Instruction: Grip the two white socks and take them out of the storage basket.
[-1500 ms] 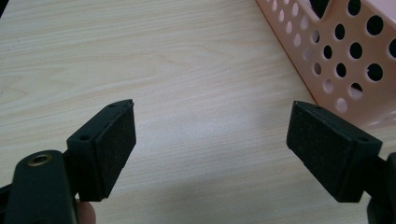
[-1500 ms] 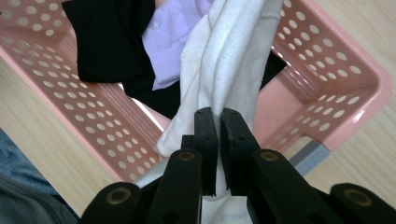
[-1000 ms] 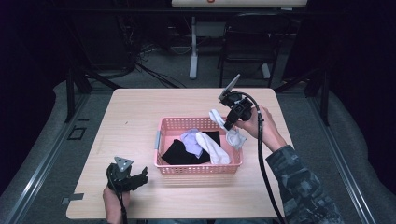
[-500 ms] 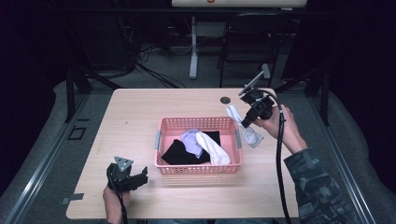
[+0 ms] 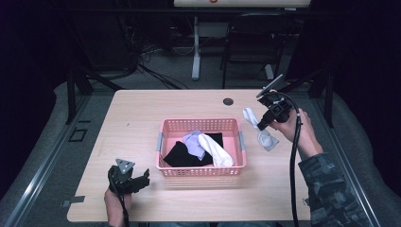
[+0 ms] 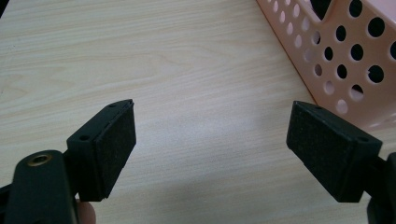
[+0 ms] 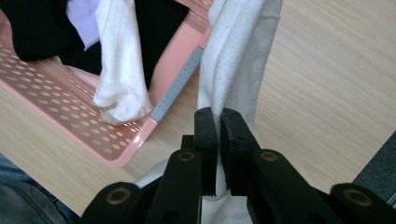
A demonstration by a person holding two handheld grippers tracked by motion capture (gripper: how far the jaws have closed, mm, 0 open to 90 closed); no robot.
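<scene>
My right gripper (image 5: 263,124) (image 7: 218,119) is shut on a white sock (image 5: 266,138) (image 7: 238,60), which hangs above the table just right of the pink basket (image 5: 201,171) (image 7: 116,147). The sock's two ends droop on either side of the jaws. Inside the basket lie another white sock (image 5: 216,150) (image 7: 119,70), a lilac garment (image 5: 193,142) and a black garment (image 5: 179,155). My left gripper (image 5: 142,179) (image 6: 212,147) rests at the table's front left, open, with only bare wood between its pads, pointing toward the basket's near left corner (image 6: 345,60).
The wooden table (image 5: 142,113) has free room left of the basket and along the back. A small dark hole (image 5: 228,101) sits in the tabletop behind the basket. Chair and desk legs stand on the floor beyond the far edge.
My right gripper has carried the white sock out of the basket and rightward, past its right rim. The left gripper has stayed put.
</scene>
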